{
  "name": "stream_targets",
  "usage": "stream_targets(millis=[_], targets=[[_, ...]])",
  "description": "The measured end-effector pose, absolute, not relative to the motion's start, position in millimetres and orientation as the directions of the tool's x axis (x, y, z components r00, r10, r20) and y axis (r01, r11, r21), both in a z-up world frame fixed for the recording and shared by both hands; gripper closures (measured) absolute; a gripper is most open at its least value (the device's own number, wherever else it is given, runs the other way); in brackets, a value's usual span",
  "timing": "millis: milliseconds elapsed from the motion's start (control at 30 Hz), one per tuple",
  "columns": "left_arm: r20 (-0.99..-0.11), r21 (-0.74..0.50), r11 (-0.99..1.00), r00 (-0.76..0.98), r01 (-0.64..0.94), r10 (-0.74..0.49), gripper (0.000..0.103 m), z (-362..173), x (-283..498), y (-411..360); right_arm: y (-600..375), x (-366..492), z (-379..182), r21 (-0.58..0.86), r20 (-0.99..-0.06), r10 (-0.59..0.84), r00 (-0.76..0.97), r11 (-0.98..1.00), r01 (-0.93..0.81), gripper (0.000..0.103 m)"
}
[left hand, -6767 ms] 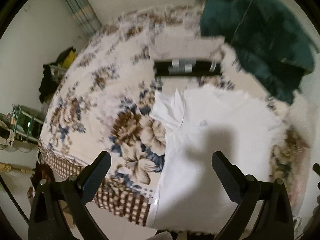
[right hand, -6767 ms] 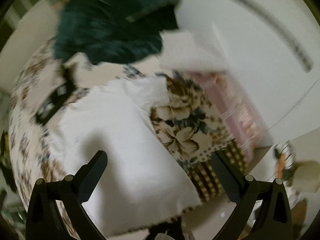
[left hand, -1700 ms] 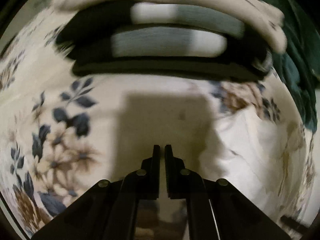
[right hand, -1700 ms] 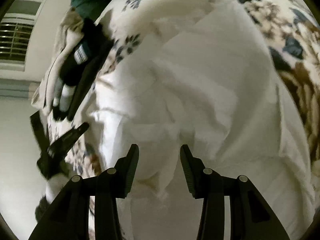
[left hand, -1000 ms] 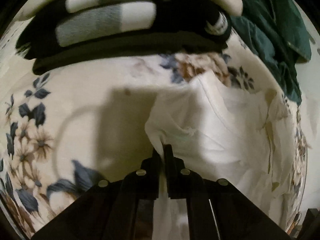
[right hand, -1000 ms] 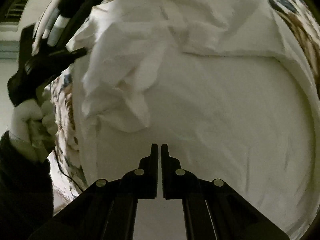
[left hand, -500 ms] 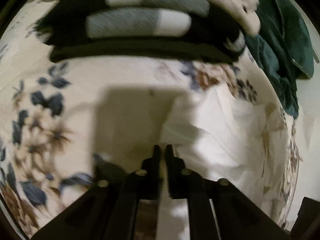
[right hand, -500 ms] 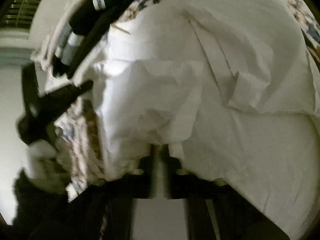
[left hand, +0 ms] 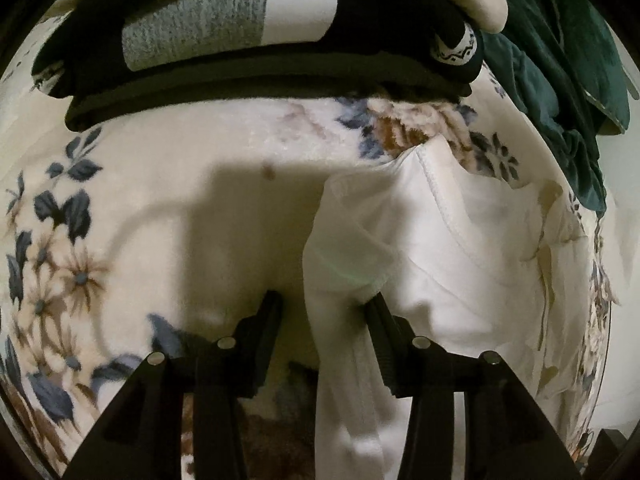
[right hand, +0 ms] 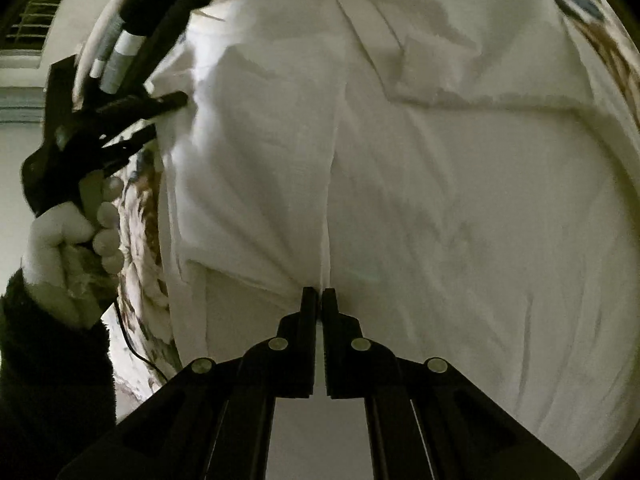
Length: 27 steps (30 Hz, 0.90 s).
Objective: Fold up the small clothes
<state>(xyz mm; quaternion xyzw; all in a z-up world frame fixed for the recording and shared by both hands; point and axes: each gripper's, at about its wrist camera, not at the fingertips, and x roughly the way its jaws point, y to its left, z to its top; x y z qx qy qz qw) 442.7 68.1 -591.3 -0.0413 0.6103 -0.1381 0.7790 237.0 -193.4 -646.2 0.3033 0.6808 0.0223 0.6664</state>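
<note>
Left wrist view, left gripper: we see its jaws spread apart, with a fold of the white T-shirt lying loose between them, against the right finger.
Left wrist view, garment: the white T-shirt lies on the right half of the floral bedspread, its collar edge pointing far.
Left wrist view, surroundings: a stack of folded clothes sits at the far side; a dark green garment is heaped far right.
Right wrist view, right gripper: we see the jaws pinched together on a ridge of the white T-shirt, the cloth pulling into radiating creases at the tips.
Right wrist view, other gripper: the left gripper sits at the shirt's left edge, held by a white-gloved hand.
Step in hand: we judge a side of the shirt is laid inward; one end is let go, the other held.
Next move: we think the right gripper must lay down its pinch and release, then smooth the fold.
Room: dim light; a window shows at far left.
</note>
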Motion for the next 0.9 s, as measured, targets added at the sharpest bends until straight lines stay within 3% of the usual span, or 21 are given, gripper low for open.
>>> stream_targets(millis=[33, 67, 100, 133, 167, 200, 267, 300, 367, 667, 733, 767, 800, 900], targets=[[-0.942, -0.217, 0.961, 0.221, 0.169, -0.252, 0.062, -586.4, 441.7, 66.5, -194.6, 239.0, -644.4, 0.44, -0.89, 0.45, 0.068, 0.81, 0.388, 0.097], [-0.943, -0.193, 0.965, 0.239, 0.176, -0.232, 0.062, -580.1, 440.1, 65.8, -195.6, 241.9, -641.5, 0.436, -0.892, 0.448, 0.064, 0.812, 0.387, 0.086], [-0.942, -0.151, 0.971, 0.272, 0.184, -0.198, 0.057, -570.3, 435.8, 65.4, -199.4, 243.9, -634.6, 0.422, -0.899, 0.433, 0.061, 0.822, 0.383, 0.057], [-0.94, -0.101, 0.977, 0.303, 0.188, -0.156, 0.033, -558.8, 430.3, 65.8, -204.1, 244.4, -626.2, 0.417, -0.904, 0.421, 0.078, 0.825, 0.382, 0.046], [-0.938, -0.069, 0.98, 0.323, 0.189, -0.128, 0.018, -549.4, 424.9, 66.1, -209.1, 244.7, -618.0, 0.414, -0.907, 0.41, 0.095, 0.826, 0.382, 0.034], [-0.932, -0.045, 0.981, 0.345, 0.188, -0.109, 0.0, -537.9, 417.4, 67.4, -216.4, 244.8, -606.0, 0.392, -0.918, 0.38, 0.111, 0.838, 0.38, 0.032], [-0.918, -0.039, 0.981, 0.38, 0.189, -0.11, 0.0, -515.9, 400.3, 70.3, -230.2, 245.0, -585.6, 0.329, -0.944, 0.308, 0.119, 0.866, 0.375, 0.028], [-0.914, -0.04, 0.982, 0.39, 0.185, -0.11, 0.0, -505.5, 389.6, 71.1, -236.4, 244.6, -578.2, 0.307, -0.952, 0.285, 0.116, 0.875, 0.374, 0.02], [-0.914, -0.047, 0.982, 0.388, 0.182, -0.115, 0.0, -489.4, 368.3, 66.3, -253.3, 242.2, -560.4, 0.263, -0.965, 0.239, 0.109, 0.893, 0.366, 0.012], [-0.965, -0.13, 0.968, 0.199, 0.215, -0.173, 0.0, -479.8, 239.4, -42.1, -386.7, 200.3, -514.3, 0.222, -0.973, 0.229, 0.01, 0.935, 0.277, 0.011], [-0.968, -0.186, 0.958, 0.125, 0.218, -0.216, 0.0, -489.1, 200.7, -81.0, -423.3, 191.0, -511.4, 0.248, -0.965, 0.261, -0.017, 0.934, 0.259, 0.025], [-0.968, -0.208, 0.954, 0.093, 0.215, -0.232, 0.0, -494.4, 185.4, -99.3, -440.0, 188.6, -510.3, 0.253, -0.963, 0.268, -0.031, 0.937, 0.243, 0.051], [-0.966, -0.236, 0.948, 0.052, 0.214, -0.252, 0.0, -501.6, 169.9, -121.7, -459.4, 188.0, -509.7, 0.242, -0.964, 0.26, -0.058, 0.946, 0.214, 0.068], [-0.95, -0.312, 0.93, -0.034, 0.196, -0.312, 0.0, -520.6, 130.9, -182.3, -503.0, 192.9, -505.8, 0.202, -0.974, 0.214, -0.07, 0.968, 0.149, 0.068]])
